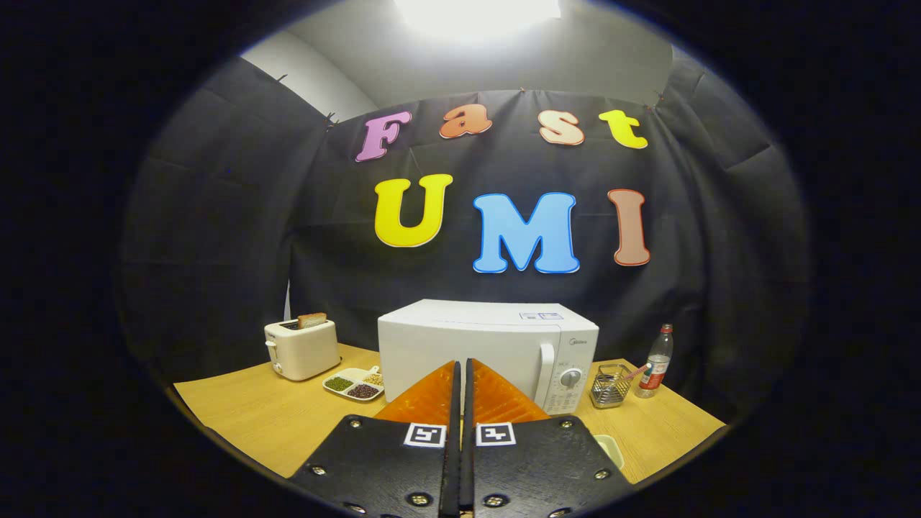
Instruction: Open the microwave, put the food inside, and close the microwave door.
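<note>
Microwave (475, 349) sits shut at the middle of the table (245, 417), door handle (546, 374) and knob panel on its right side, so the setup pretty clearly wants the door swung open first. Gripper (460, 374) hangs back from it, pointed straight at the door, fingers (432, 399) pressed nearly together with just a thin slit between them and nothing held; looks like a plain starting pose, not a grab. Food seems to be the divided tray (354, 384) left of the microwave, near its front corner, handy for sliding in later; its sections hold green, dark and pale bits, probably beans. Toaster (302, 349) further left has a slice of bread (311, 319) sticking up. Right of the microwave, a wire basket (610, 386) holds something thin, hard to tell what, and a bottle (656, 362) stands just beside it.
</note>
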Demonstrator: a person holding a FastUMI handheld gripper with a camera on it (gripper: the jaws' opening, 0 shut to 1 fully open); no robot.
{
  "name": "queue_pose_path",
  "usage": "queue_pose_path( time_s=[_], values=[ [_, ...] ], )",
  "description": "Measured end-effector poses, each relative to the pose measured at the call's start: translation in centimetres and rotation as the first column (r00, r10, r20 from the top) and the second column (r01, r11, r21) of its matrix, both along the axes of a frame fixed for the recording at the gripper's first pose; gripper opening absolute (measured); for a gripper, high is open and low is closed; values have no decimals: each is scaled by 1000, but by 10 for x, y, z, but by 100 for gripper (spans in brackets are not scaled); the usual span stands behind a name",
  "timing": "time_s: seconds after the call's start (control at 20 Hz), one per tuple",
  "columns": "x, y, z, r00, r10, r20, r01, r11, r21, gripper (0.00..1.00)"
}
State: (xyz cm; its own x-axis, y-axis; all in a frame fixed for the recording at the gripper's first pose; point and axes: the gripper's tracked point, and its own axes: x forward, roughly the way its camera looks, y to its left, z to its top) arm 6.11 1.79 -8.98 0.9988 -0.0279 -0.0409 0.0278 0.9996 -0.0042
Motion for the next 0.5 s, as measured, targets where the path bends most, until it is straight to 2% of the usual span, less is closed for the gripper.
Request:
queue_pose_path(
  time_s=[0.2, 0.5],
  values=[
    [-30, -13, -3, 1000, -28, -4, 28, 999, 31, 1],
    [-82, -34, 68, 992, -61, 114, 57, 998, 38, 1]
  ],
)
